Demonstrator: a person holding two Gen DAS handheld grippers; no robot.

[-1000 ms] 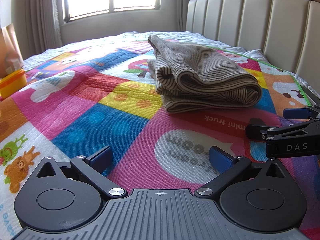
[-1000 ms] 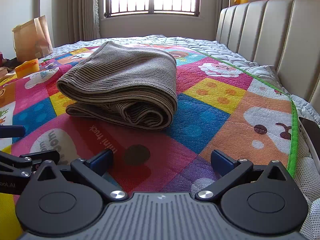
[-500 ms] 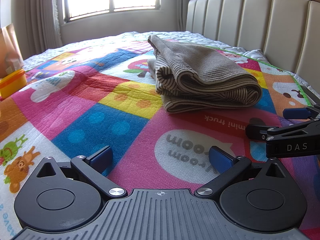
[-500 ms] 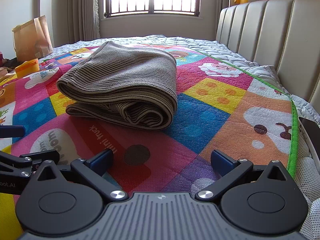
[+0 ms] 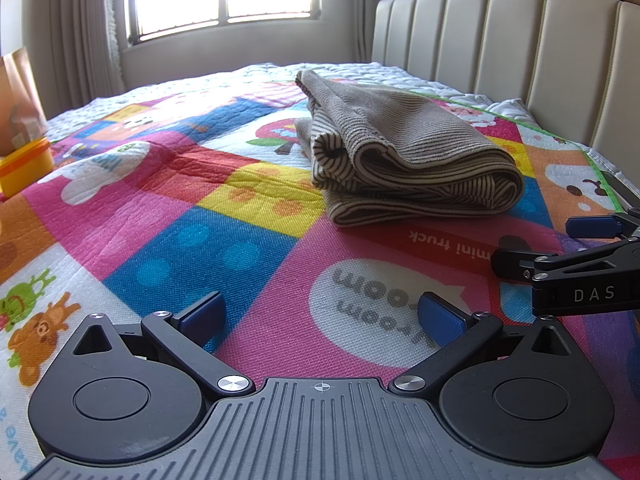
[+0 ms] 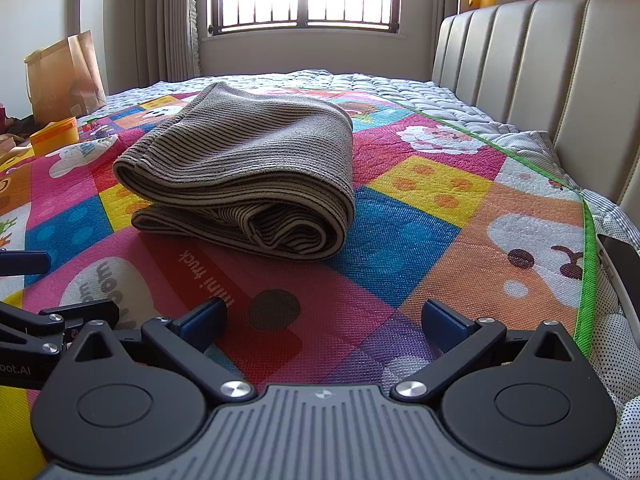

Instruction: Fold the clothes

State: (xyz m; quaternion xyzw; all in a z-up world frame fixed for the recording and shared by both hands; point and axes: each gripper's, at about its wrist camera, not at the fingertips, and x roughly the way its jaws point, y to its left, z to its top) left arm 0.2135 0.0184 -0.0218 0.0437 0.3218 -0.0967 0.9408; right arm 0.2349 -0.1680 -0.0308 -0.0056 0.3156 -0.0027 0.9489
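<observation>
Left wrist view: the left gripper sits low over the colourful play mat, blue pads spread wide, nothing between them. The striped brown garment lies folded in a thick bundle farther out and a little right, apart from the pads. The right gripper pokes in at the right edge.

Right wrist view: the right gripper is also spread wide and empty over the mat. The folded garment rests ahead, slightly left. An orange tub and a paper bag stand far left.
</observation>
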